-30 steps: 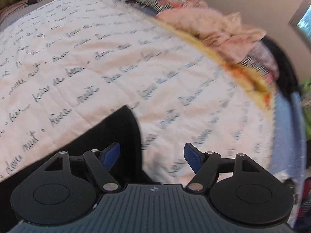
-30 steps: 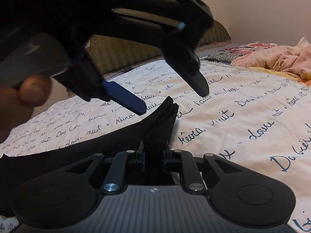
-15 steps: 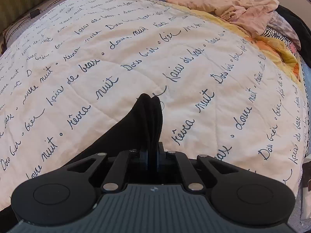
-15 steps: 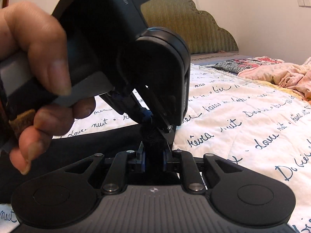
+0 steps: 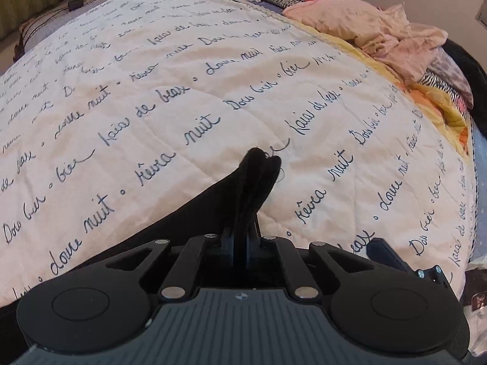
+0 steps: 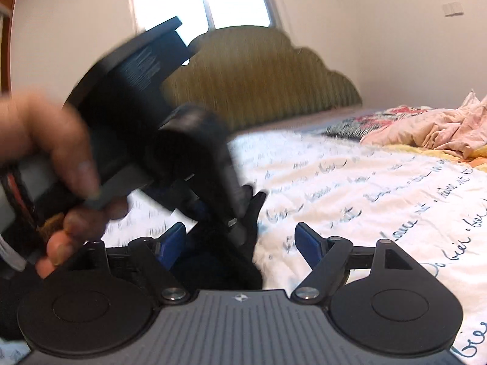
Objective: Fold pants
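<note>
The black pants [image 5: 243, 188] lie on a white quilt with dark script. In the left wrist view my left gripper [image 5: 240, 249] is shut on a bunched corner of the pants, which sticks up beyond the fingertips. In the right wrist view my right gripper [image 6: 243, 243] is open, its blue pads [image 6: 307, 243] apart and empty. The pants' corner [image 6: 254, 210] stands just ahead of it. The left gripper [image 6: 213, 213], blurred and held in a hand, grips that corner close in front.
The quilt [image 5: 213, 76] covers the bed. A pile of pink and patterned clothes [image 5: 380, 33] lies at the far right edge. A green padded headboard [image 6: 258, 73] and a window [image 6: 201, 0] stand behind the bed.
My left gripper has closed on the pants' corner. My right gripper, shut on that corner before, has opened and let it go.
</note>
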`<act>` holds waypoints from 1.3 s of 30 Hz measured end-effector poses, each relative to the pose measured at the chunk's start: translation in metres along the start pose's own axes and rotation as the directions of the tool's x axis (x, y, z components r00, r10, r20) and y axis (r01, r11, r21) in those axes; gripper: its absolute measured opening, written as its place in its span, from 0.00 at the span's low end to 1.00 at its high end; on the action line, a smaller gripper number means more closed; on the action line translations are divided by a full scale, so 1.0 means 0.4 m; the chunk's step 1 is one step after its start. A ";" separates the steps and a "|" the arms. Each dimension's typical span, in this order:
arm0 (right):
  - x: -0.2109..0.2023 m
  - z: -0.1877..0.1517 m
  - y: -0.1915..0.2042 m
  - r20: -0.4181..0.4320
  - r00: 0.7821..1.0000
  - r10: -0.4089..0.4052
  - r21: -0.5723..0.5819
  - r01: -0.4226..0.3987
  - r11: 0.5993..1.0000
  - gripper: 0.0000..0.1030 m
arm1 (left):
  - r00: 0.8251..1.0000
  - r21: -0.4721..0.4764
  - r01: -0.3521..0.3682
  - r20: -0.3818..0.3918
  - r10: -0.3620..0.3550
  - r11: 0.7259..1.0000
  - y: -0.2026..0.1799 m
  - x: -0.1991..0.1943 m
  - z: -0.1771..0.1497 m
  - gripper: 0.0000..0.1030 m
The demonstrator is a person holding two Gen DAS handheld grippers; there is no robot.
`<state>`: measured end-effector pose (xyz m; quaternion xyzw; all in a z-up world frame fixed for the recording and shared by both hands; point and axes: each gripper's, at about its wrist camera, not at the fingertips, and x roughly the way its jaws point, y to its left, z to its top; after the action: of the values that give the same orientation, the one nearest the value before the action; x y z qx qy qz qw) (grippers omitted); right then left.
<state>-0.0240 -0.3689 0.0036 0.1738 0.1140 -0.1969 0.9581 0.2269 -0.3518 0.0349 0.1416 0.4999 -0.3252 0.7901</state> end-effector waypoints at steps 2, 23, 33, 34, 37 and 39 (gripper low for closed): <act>-0.012 0.001 -0.022 0.035 0.999 0.004 0.049 -0.005 0.999 0.77 | 1.000 -0.056 0.024 0.017 -0.023 0.998 0.044 -0.018 -0.016 0.10; 0.023 -0.007 -0.108 -0.060 0.992 -0.107 0.308 0.121 0.944 0.79 | 0.985 -0.515 0.115 0.167 -0.033 0.850 0.502 -0.232 -0.379 0.06; 0.036 -0.006 -0.098 -0.089 0.987 -0.131 0.280 0.151 0.948 0.79 | 0.976 -0.691 0.129 0.215 0.032 0.711 0.715 -0.371 -0.617 0.06; 0.038 -0.006 -0.095 -0.092 0.987 -0.133 0.272 0.154 0.950 0.79 | 0.975 -0.701 0.132 0.218 0.035 0.701 0.728 -0.377 -0.633 0.06; 0.042 -0.005 -0.087 -0.101 0.985 -0.143 0.253 0.164 0.953 0.79 | 0.971 -0.720 0.147 0.234 0.038 0.679 0.757 -0.394 -0.662 0.06; 0.044 -0.006 -0.086 -0.105 0.983 -0.149 0.248 0.171 0.953 0.79 | 0.969 -0.718 0.155 0.244 0.037 0.679 0.757 -0.401 -0.668 0.06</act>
<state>-0.0230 -0.4037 -0.0134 0.2944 0.1421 -0.2795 0.9028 0.1928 0.0812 0.0227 -0.2423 0.4939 -0.1383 0.8235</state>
